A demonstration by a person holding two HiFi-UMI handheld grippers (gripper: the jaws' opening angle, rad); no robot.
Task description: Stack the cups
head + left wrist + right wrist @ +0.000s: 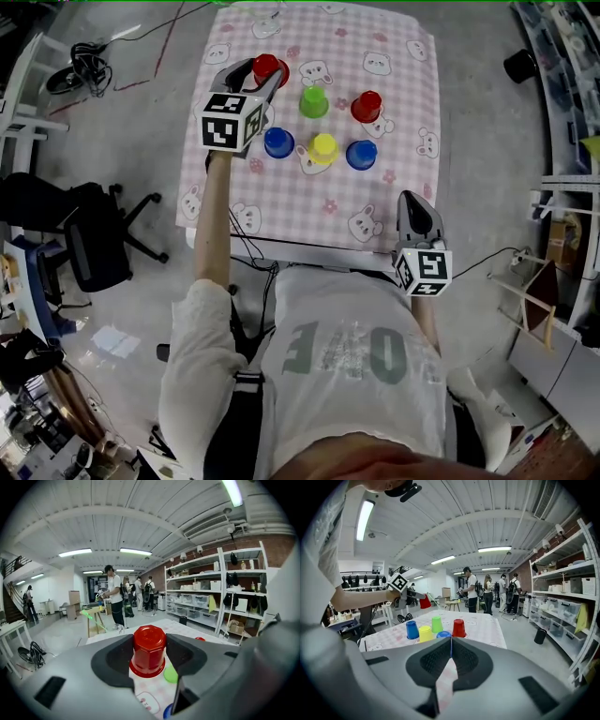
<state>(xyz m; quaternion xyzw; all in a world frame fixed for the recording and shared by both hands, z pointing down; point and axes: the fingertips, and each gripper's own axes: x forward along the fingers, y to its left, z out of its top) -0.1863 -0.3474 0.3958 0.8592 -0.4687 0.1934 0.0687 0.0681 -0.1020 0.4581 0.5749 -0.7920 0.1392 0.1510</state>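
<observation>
My left gripper [266, 77] is shut on an upside-down red cup [268, 66], held above the far left of the pink checked tablecloth [394, 202]. In the left gripper view the red cup [149, 649] sits between both pads. Five more cups stand upside down on the cloth: green [313, 101], red [367, 106], blue [278, 142], yellow [323, 148] and blue [361, 154]. My right gripper [411, 201] hovers shut and empty at the table's near right edge, its jaws [450, 645] pointing towards the cups.
A black office chair [94, 246] stands left of the table and a black bin [518, 64] at the far right. Shelving [562, 309] lines the right side. Cables [80, 70] lie on the floor at the far left. Several people stand far off.
</observation>
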